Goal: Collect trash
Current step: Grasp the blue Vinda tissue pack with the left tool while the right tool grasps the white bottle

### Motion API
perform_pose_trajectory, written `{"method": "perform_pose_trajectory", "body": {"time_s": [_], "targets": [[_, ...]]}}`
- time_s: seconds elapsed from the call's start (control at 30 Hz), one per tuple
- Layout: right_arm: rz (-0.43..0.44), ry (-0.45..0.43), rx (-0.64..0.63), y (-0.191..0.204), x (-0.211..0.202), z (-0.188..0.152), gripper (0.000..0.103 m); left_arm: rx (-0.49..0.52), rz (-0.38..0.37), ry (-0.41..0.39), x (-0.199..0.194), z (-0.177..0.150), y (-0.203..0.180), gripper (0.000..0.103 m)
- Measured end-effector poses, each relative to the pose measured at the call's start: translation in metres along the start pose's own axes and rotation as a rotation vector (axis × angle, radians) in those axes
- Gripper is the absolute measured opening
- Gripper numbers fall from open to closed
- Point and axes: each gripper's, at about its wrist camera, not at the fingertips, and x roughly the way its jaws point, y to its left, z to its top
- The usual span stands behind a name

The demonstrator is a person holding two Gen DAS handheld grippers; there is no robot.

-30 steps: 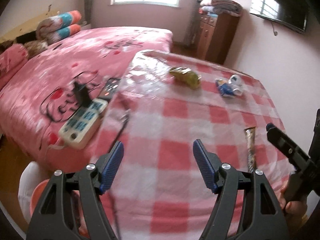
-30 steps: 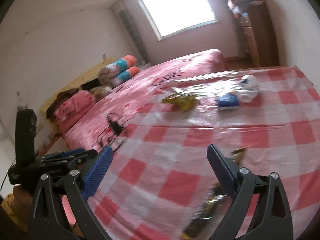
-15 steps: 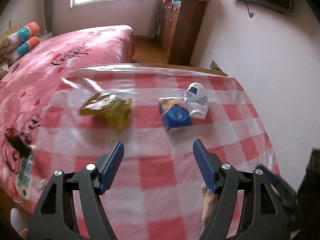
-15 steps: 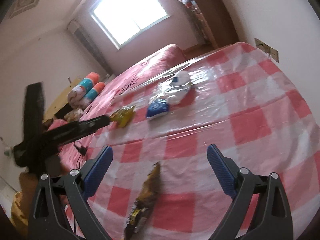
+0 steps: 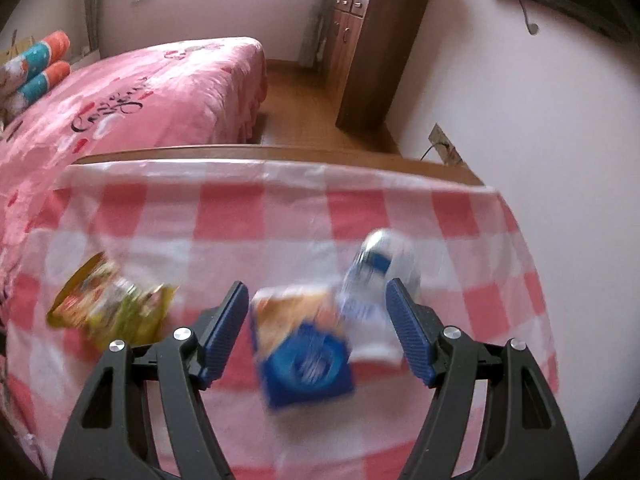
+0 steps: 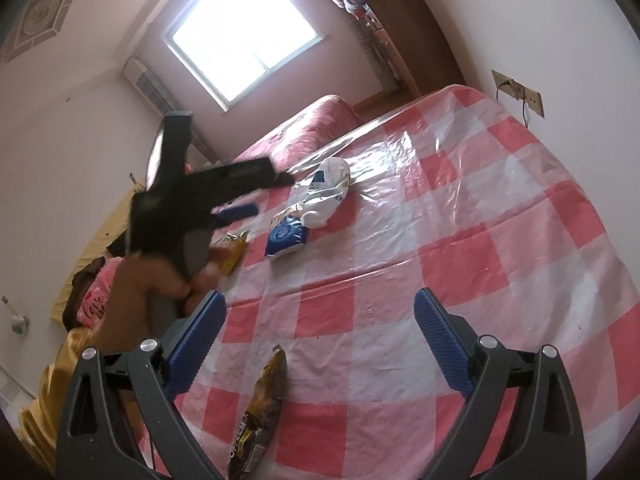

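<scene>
The left tool [image 5: 316, 332] hangs over the checked desk [image 5: 460, 216], its 2 blue pads [image 5: 224, 336] apart and gripping nothing; a blue packet [image 5: 308, 364] lies on the cloth between them, with a white bag [image 5: 372, 276] touching its far side and a yellow-green wrapper [image 5: 108, 308] off to the left. The right tool [image 6: 316, 344] also stands apart and empty. A dark wrapper [image 6: 260, 412] lies on the desk just below its gap, nearer the left pad [image 6: 196, 344]. A hand [image 6: 152, 280] in a yellow sleeve [image 6: 52, 392] holds the left tool near the packet. A pink bed [image 5: 140, 92] sits beyond the desk.
</scene>
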Motion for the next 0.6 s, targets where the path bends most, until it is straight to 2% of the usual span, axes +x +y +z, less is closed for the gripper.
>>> {"method": "perform_pose_trajectory", "body": {"time_s": [0.1,0.2,0.3,0.37,0.5,0.6], "targets": [[-0.002,0.002,-0.005,0.0,0.001,0.0,0.094,-0.024,0.017,0.012,0.017,0.019,-0.007,0.07],[-0.006,0.0,-0.002,-0.003,0.001,0.001,0.094,-0.026,0.065,0.027,0.033,0.032,-0.012,0.069],[-0.01,-0.003,0.011,-0.008,-0.001,0.002,0.094,-0.023,0.065,0.076,0.05,0.034,-0.016,0.059],[-0.012,-0.006,0.021,-0.011,-0.002,0.003,0.094,0.008,0.084,0.121,0.061,0.029,-0.02,0.053],[-0.016,-0.014,0.033,-0.015,-0.006,0.005,0.094,0.091,0.112,0.114,0.056,0.013,-0.029,0.052],[-0.019,-0.024,0.037,-0.017,-0.009,0.007,0.094,0.141,0.104,0.121,0.046,-0.003,-0.035,0.052]]}}
